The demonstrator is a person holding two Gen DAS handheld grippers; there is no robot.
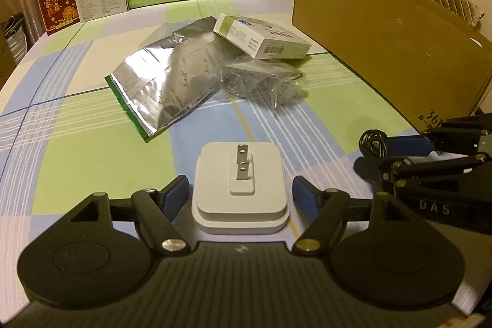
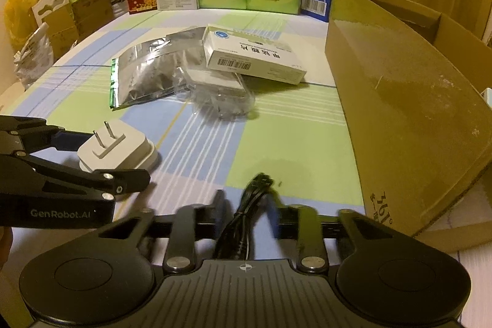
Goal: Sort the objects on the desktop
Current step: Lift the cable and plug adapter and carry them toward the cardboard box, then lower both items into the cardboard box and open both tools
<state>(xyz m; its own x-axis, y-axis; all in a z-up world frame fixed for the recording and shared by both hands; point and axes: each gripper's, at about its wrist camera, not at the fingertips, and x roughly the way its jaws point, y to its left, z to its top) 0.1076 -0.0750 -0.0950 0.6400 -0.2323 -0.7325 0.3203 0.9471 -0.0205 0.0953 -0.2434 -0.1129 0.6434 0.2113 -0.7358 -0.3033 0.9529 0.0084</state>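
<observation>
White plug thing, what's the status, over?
Left claw open around white charger, not gripping. Right claw on black cable, grip blurred. Cardboard box right, path unobstructed.

Both grippers [image 1: 240, 192] [image 2: 246, 205] are showing black bodies, silver screws, seemingly blue pads [image 1: 176, 194], and white "GenRobot.AI" lettering.

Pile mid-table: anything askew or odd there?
Yes. The white medicine box sits tilted, propped on the crumpled clear plastic bag and overlapping the silver foil pouch. All three lie heaped together, unsorted. No visible spill or damage.
</observation>
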